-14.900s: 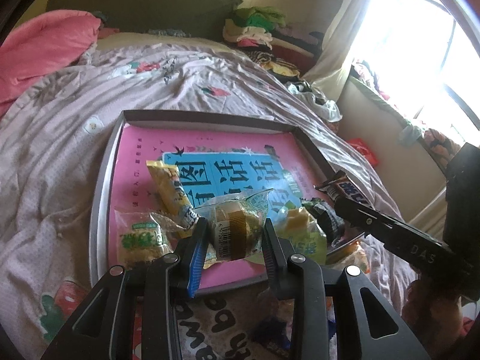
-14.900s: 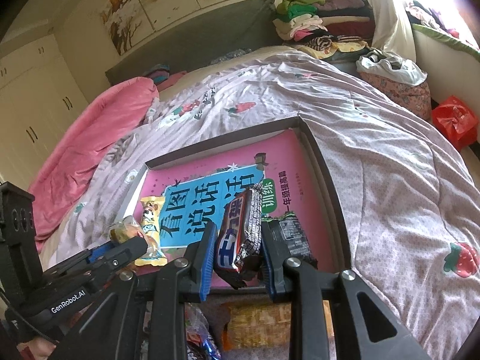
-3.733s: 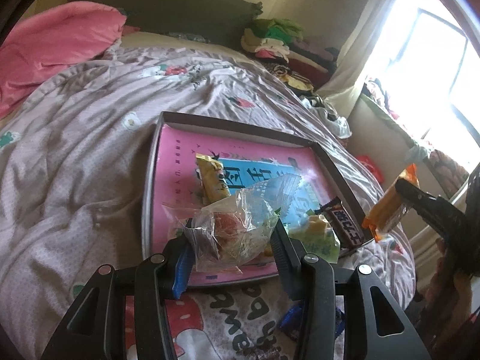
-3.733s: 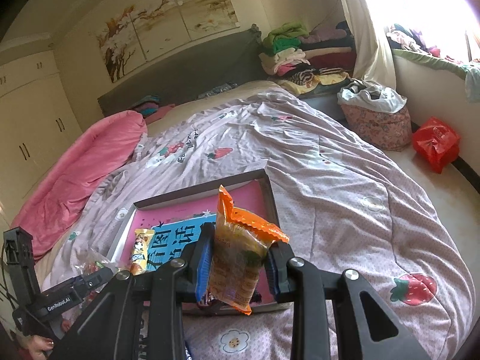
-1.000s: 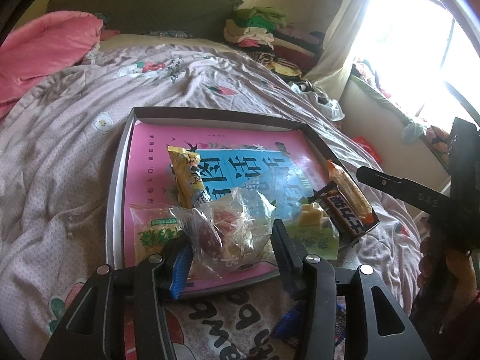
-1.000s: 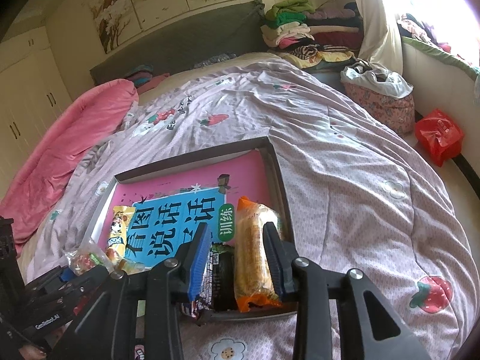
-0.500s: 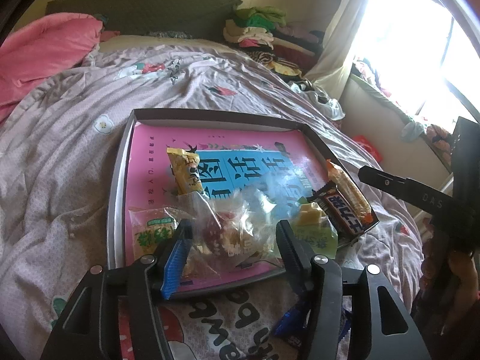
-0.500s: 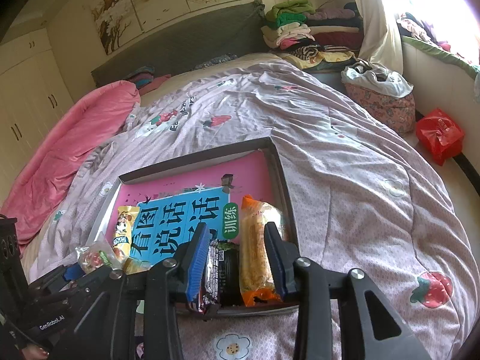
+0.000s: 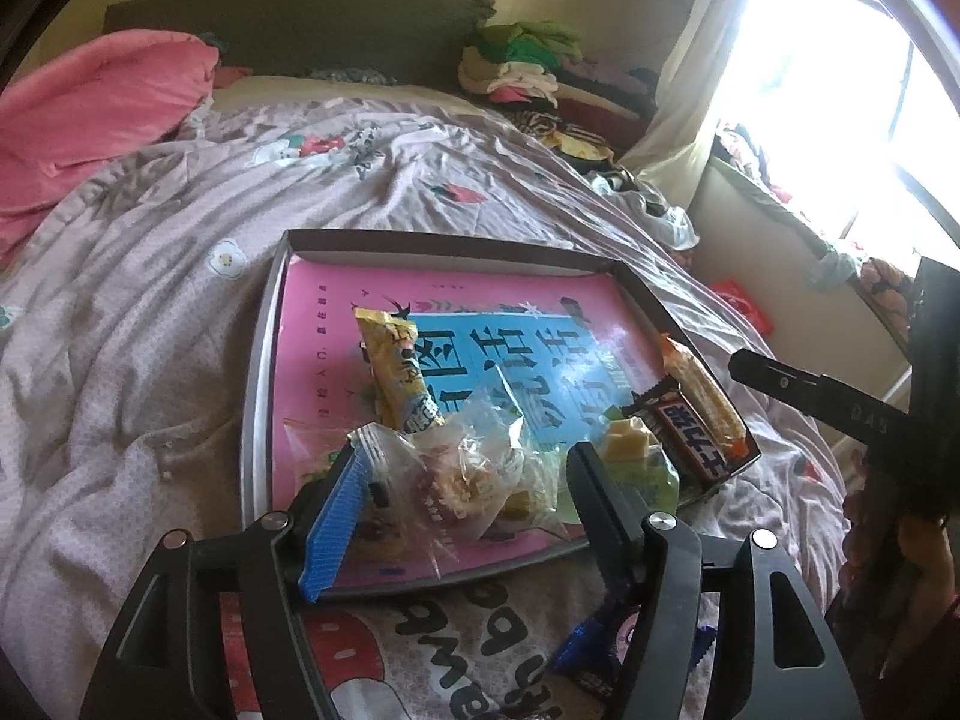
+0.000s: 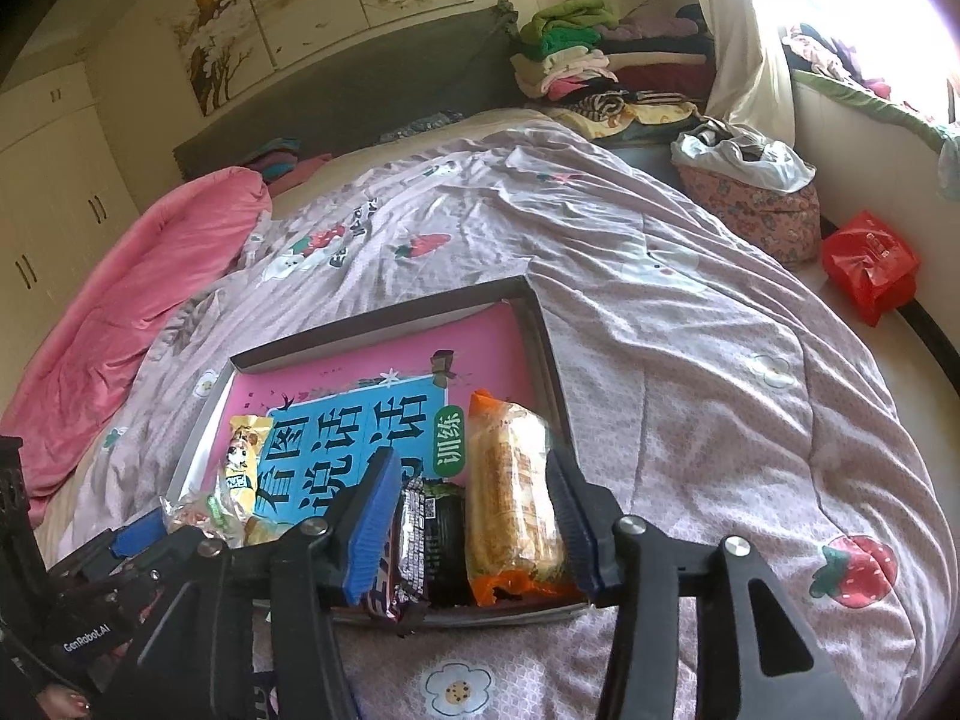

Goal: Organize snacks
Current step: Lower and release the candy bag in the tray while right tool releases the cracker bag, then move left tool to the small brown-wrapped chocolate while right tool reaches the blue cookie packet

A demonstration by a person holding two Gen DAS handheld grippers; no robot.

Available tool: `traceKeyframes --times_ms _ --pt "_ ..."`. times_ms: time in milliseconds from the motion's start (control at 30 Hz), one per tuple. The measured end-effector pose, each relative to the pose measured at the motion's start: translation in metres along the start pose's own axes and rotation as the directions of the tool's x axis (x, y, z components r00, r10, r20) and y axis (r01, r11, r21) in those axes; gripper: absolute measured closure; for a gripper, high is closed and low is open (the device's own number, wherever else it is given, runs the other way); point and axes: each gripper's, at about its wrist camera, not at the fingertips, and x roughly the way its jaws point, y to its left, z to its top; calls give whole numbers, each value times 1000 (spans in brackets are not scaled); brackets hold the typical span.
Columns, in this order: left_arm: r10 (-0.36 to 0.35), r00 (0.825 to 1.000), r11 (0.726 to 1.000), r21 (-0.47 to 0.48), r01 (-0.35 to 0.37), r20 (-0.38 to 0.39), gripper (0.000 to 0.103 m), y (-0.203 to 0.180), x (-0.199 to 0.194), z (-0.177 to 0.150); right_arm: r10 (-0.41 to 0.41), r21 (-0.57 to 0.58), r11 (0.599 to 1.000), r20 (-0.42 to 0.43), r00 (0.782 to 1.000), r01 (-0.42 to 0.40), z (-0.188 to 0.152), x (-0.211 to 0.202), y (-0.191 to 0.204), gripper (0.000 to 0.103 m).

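Note:
A dark shallow tray [image 9: 264,360] with a pink and blue cover inside lies on the bed. My left gripper [image 9: 465,462] hangs over its near edge with jaws opening. A clear bag of snacks [image 9: 462,474] lies loose between them on the tray. My right gripper [image 10: 471,468] is also opening. An orange packet [image 10: 510,498] rests in the tray beside its right finger, and a dark chocolate bar [image 10: 420,540] lies by the left pad. A yellow packet [image 9: 396,372] and a green-yellow packet [image 9: 630,450] also lie in the tray [image 10: 546,348].
A blue wrapped snack [image 9: 588,654] lies on the strawberry-print quilt [image 10: 720,360] in front of the tray. A pink duvet [image 9: 90,96] is piled at the far left. Folded clothes [image 10: 570,42] stand by the headboard. A red bag [image 10: 870,264] sits on the floor at the right.
Both pairs of jaws have widened. The clear bag has dropped out of the left grip onto the tray, and the orange packet now lies free in the tray.

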Motion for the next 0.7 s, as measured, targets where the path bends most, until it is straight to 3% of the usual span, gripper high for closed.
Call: traceKeyframes --times_ms 700 --pt "13 999 999 -53 -10 52 27 12 -24 8 1 6 1000 16 1000 -2 0 -9 -1 42"
